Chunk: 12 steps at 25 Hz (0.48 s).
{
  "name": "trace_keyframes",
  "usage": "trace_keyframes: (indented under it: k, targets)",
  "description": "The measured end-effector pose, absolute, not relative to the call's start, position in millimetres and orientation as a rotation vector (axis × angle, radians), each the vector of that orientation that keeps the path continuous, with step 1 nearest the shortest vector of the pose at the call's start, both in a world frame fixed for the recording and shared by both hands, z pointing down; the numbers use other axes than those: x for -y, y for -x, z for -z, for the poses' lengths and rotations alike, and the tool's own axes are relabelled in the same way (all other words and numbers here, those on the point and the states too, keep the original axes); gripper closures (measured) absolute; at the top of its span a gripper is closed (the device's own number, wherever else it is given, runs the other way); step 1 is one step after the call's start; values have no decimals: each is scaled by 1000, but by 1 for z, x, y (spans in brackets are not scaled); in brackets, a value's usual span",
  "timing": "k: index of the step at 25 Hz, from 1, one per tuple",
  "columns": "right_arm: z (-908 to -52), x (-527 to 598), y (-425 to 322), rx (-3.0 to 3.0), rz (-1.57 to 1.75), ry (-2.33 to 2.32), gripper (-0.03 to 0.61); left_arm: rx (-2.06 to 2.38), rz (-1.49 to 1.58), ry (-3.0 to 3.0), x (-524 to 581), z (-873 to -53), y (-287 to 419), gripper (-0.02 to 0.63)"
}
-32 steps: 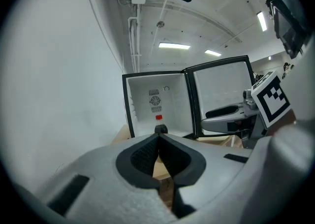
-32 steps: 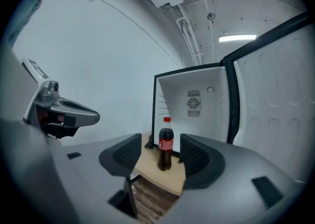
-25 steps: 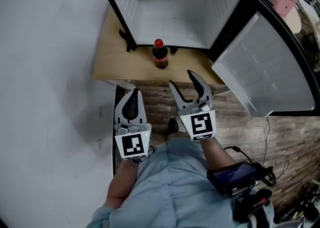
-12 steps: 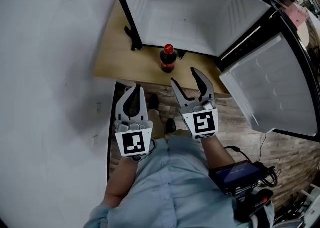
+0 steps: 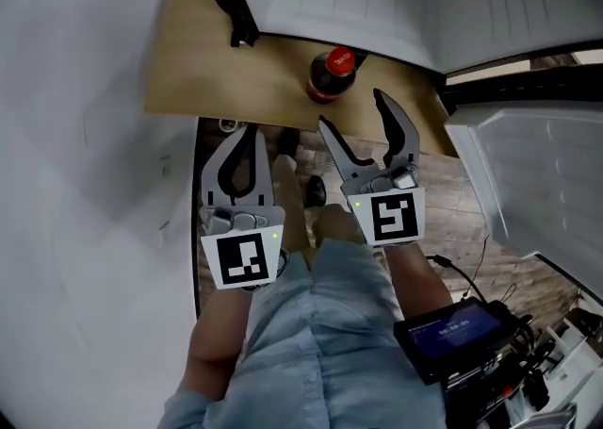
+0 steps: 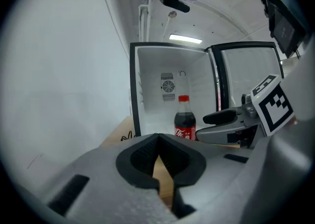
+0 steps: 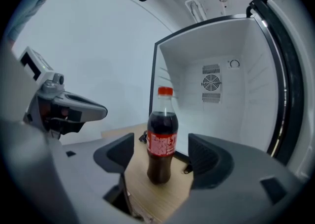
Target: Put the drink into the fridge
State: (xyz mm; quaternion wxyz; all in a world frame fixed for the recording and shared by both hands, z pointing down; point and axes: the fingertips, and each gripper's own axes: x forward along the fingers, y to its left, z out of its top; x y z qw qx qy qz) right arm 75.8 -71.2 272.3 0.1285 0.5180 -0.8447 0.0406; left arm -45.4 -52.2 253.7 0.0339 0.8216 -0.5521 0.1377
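A cola bottle [image 5: 332, 75] with a red cap stands upright on the wooden tabletop [image 5: 236, 88], just in front of the open fridge [image 5: 358, 3]. My right gripper [image 5: 356, 116] points at the bottle with its jaws opening wide; its fingertips stop just short of the bottle and nothing is pressed between them. In the right gripper view the bottle [image 7: 161, 139] stands centred ahead of the right gripper [image 7: 161, 155]. My left gripper [image 5: 247, 133] is shut and empty, to the bottle's left. In the left gripper view the left gripper [image 6: 158, 145] shows its pads together, with the bottle [image 6: 184, 119] beyond.
The fridge door [image 5: 537, 182] hangs swung open on the right. A white wall [image 5: 75, 135] runs along the left of the table. Wooden floor [image 5: 452, 182] lies below the table edge. A dark device with cables [image 5: 452, 333] sits at the lower right.
Both grippers have moved forward towards the bottle and fridge. The right gripper's jaws stand wider apart than a second ago. The bottle has not moved on the table.
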Motion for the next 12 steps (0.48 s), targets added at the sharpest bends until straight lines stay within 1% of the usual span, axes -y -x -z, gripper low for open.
trace_keyframes:
  k: [8, 12]
  targets:
    - [-348, 102, -65, 2387, -166, -1514, 215, 1616, -457, -2470, 82, -335, 52, 604]
    - [-358, 116, -59, 2400, -169, -1524, 206, 1579, -464, -2441, 89, -363, 52, 604]
